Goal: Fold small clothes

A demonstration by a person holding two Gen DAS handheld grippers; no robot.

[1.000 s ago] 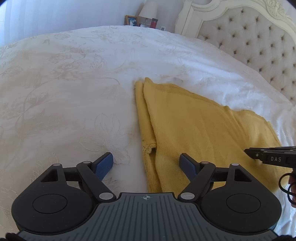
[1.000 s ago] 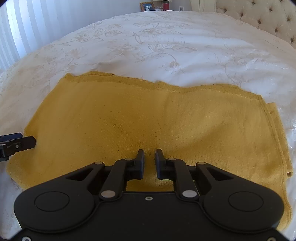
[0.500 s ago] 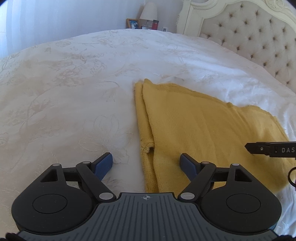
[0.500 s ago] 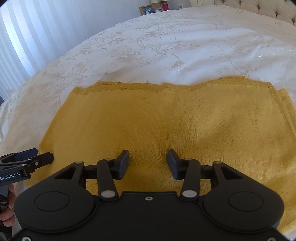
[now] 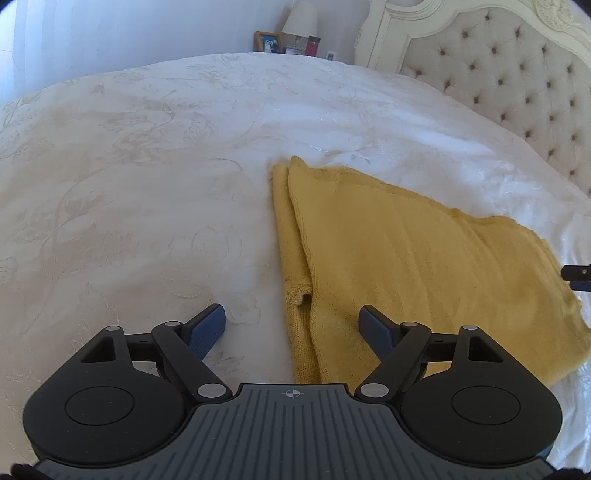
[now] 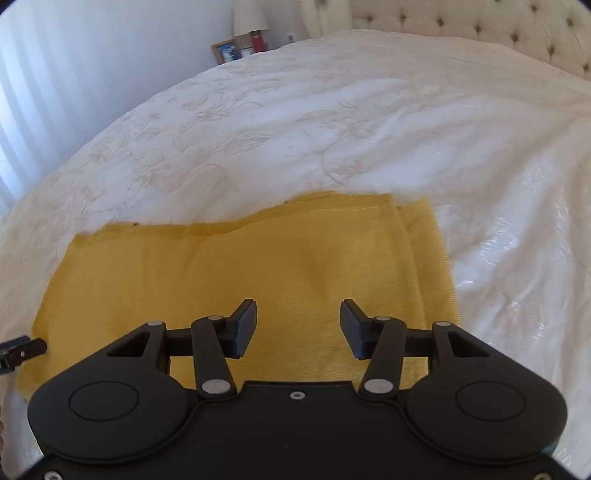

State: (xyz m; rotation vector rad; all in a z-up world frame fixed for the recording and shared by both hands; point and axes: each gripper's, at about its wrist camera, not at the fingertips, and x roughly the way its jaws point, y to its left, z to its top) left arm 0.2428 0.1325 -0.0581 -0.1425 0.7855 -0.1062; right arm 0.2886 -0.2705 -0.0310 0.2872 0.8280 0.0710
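Observation:
A mustard-yellow knit garment (image 5: 406,258) lies folded flat on the white bedspread (image 5: 147,184). My left gripper (image 5: 293,328) stands open over the garment's left edge, one blue pad above the bedspread, the other above the yellow cloth, gripping nothing. In the right wrist view the same garment (image 6: 258,269) spreads under my right gripper (image 6: 298,326), whose jaws are opening with nothing pinched between them. The right gripper's tip (image 5: 578,277) shows at the left wrist view's right edge. The left gripper's tip (image 6: 22,350) shows at the right wrist view's left edge.
A tufted cream headboard (image 5: 517,92) borders the bed on the right. A nightstand beyond the bed carries a lamp (image 5: 301,18), a picture frame (image 5: 267,41) and a red cup (image 5: 313,45). White curtains (image 6: 55,74) hang at the left.
My right gripper's jaws went from nearly shut to wide apart. It swung rightward over the garment towards its right edge and rolled. The left gripper stayed put.

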